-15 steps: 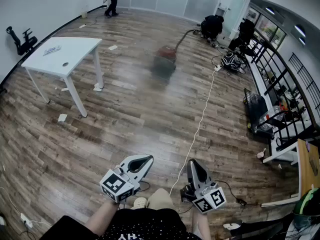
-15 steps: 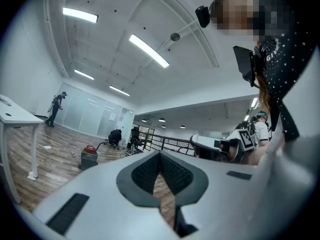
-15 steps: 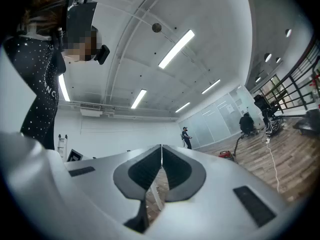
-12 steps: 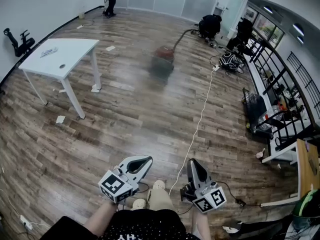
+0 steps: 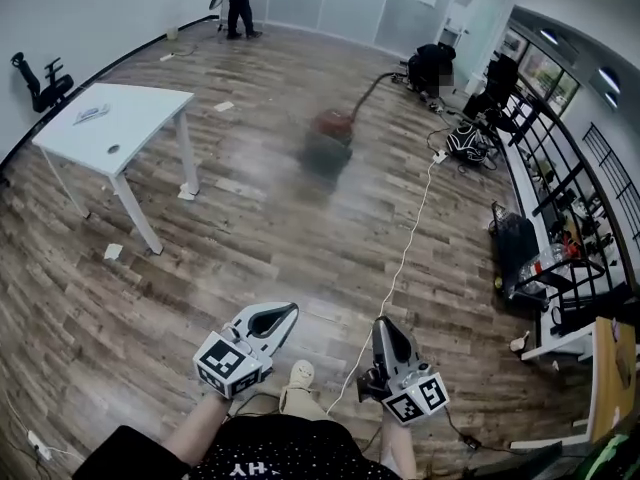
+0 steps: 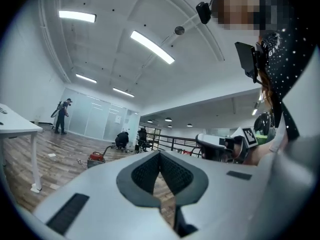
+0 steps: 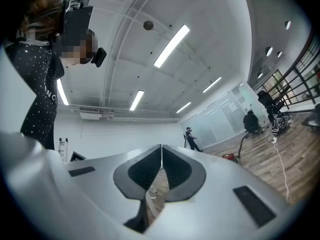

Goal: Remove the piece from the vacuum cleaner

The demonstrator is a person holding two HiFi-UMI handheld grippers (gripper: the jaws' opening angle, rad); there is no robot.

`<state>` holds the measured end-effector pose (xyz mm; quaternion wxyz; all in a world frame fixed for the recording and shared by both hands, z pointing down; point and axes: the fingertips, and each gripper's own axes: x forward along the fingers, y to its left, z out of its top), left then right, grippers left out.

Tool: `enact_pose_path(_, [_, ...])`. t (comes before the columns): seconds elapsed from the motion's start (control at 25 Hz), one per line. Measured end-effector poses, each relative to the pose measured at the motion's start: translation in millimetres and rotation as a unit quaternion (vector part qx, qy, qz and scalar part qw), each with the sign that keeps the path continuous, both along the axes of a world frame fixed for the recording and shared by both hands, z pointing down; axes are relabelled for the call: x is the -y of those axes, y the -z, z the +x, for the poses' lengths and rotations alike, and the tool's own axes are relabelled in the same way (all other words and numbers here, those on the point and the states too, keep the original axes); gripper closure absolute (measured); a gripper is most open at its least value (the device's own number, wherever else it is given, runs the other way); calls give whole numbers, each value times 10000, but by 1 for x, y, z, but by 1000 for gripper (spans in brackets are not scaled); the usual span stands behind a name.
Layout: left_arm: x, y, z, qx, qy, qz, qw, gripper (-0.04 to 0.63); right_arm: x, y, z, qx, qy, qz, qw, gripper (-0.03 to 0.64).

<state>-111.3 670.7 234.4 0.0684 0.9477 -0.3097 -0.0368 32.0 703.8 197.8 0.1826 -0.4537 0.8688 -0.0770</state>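
Holding both jaws clenched and empty, your left gripper [image 5: 288,313] and right gripper [image 5: 384,326] well apart from the red vacuum cleaner [image 5: 331,126]

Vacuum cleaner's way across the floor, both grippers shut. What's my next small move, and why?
Probably step forward toward the red vacuum cleaner, jaws left closed. It sits far up the wooden floor, well beyond the left gripper and right gripper, which hold nothing, so no piece is reachable yet. Mind the white cable trailing along the floor to your right.
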Motion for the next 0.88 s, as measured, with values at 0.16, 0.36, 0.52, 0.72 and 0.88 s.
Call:
enact_pose_path(0.16, [60,12,21,-18,85,96,9999,595,60,6,14,-39,251,5,9997,607])
enact_pose_path(0.36, [128,11,50,8,214,144,9997,595,128,1,43,-4,406,-5,9992,607])
enact_pose_path(0.52, [161,9,67,-30,341,163,9993,595,165,-6,55,-73,660,-18,9978,607])
enact_pose_path(0.72, [176,2,79,84,350,87,9993,595,189,-6,62,-33,780,6,9969,607])
enact_pose_path(0.88, [186,-3,82,121,332,18,9994,595,200,-13,63,31,816,-90,9966,607])
